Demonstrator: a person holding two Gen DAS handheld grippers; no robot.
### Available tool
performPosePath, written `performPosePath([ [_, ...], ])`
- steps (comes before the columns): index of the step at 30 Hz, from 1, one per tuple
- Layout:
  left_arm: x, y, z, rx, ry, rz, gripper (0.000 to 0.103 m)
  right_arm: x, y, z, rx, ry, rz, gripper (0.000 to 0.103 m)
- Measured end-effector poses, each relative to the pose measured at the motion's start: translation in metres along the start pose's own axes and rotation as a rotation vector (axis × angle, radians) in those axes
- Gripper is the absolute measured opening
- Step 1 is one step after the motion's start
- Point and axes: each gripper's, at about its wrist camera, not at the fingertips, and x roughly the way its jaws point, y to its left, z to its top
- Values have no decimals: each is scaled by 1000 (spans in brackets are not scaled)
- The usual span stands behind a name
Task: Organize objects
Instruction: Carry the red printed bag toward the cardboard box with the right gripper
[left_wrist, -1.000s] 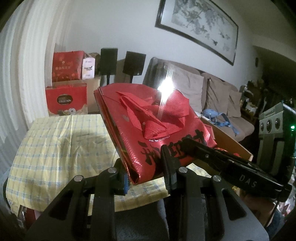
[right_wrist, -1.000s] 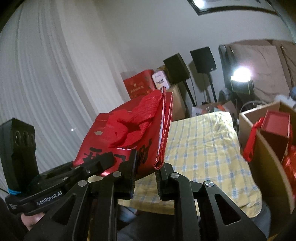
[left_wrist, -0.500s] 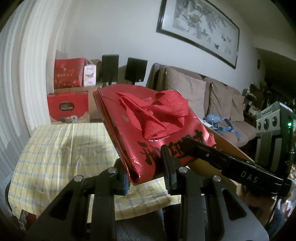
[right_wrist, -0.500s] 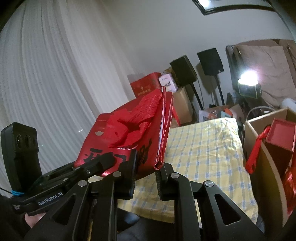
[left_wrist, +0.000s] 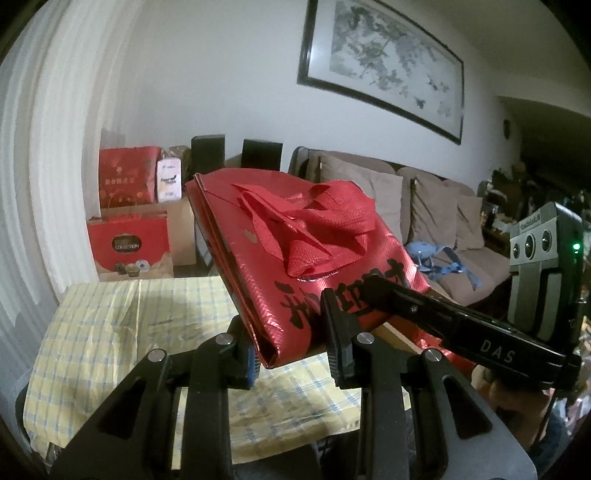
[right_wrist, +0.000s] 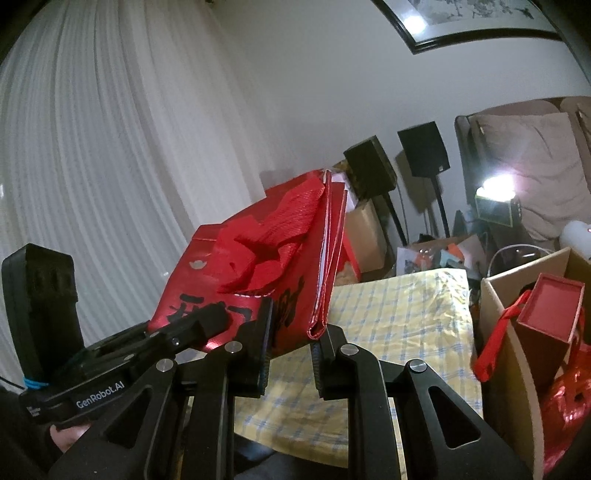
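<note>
Left wrist view: a sofa (left_wrist: 436, 206) with beige cushions lines the far wall under a framed ink painting (left_wrist: 384, 62). Nearer stands a table covered by a yellow checked cloth (left_wrist: 110, 332). Above the cloth, off the surface, a folded flat red gift bag (left_wrist: 295, 266) with black characters and crumpled red woven handles is held tilted between both tools. The left gripper (left_wrist: 290, 349) pinches the bag's lower folded corner, one finger on each face. The right gripper (left_wrist: 373, 291) comes in from the right side and its fingers clamp the bag's near edge.

In the right wrist view the right gripper (right_wrist: 290, 341) grips the red gift bag (right_wrist: 255, 273) at its bottom edge, and the left gripper (right_wrist: 207, 321) holds it from the left. To the right sits an open cardboard box (right_wrist: 517, 332) holding a smaller red box (right_wrist: 546, 314) with a ribbon. Two black speakers (right_wrist: 424, 147) stand behind.
</note>
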Motion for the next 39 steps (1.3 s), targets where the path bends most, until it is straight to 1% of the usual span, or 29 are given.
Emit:
performPosePath([
  [15, 9, -6, 1, -11, 15, -23, 26, -5, -7, 4, 0, 13, -21, 18],
  [39, 18, -26, 8, 6, -1, -59, 27, -19, -20, 13, 11, -17, -49, 18],
])
